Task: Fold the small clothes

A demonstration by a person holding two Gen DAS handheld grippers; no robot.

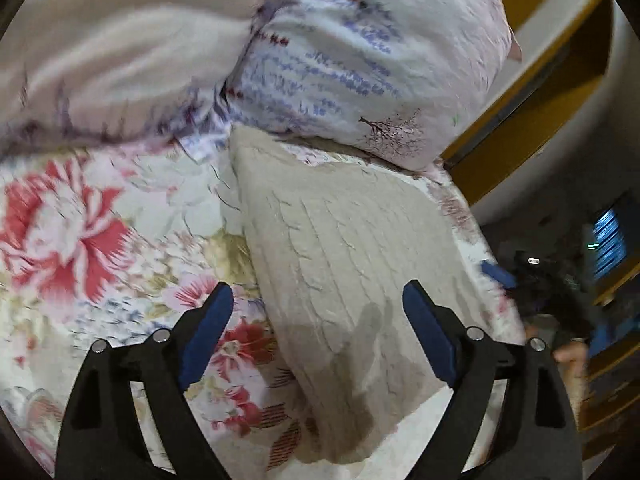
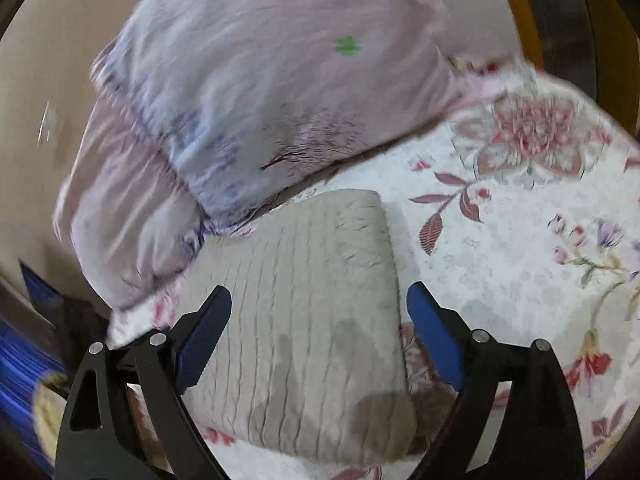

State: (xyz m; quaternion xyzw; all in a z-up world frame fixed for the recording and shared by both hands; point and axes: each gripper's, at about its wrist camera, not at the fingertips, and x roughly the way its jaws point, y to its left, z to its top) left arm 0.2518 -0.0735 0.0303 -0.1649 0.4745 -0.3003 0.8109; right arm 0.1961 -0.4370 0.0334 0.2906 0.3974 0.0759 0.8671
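Observation:
A beige ribbed knit garment (image 1: 344,264) lies folded into a rough rectangle on the floral bedsheet (image 1: 80,232). It also shows in the right wrist view (image 2: 312,312). My left gripper (image 1: 318,304) is open and empty, its blue-padded fingers spread above the garment's near part. My right gripper (image 2: 320,308) is open and empty too, hovering over the garment's near half. A dark blotch marks the garment's near end in both views.
A pale pillow with purple print (image 1: 360,52) lies just beyond the garment, and shows in the right wrist view (image 2: 280,80). A pinkish blanket (image 1: 120,48) is at the back left. The bed edge and yellow wooden furniture (image 1: 532,120) are on the right.

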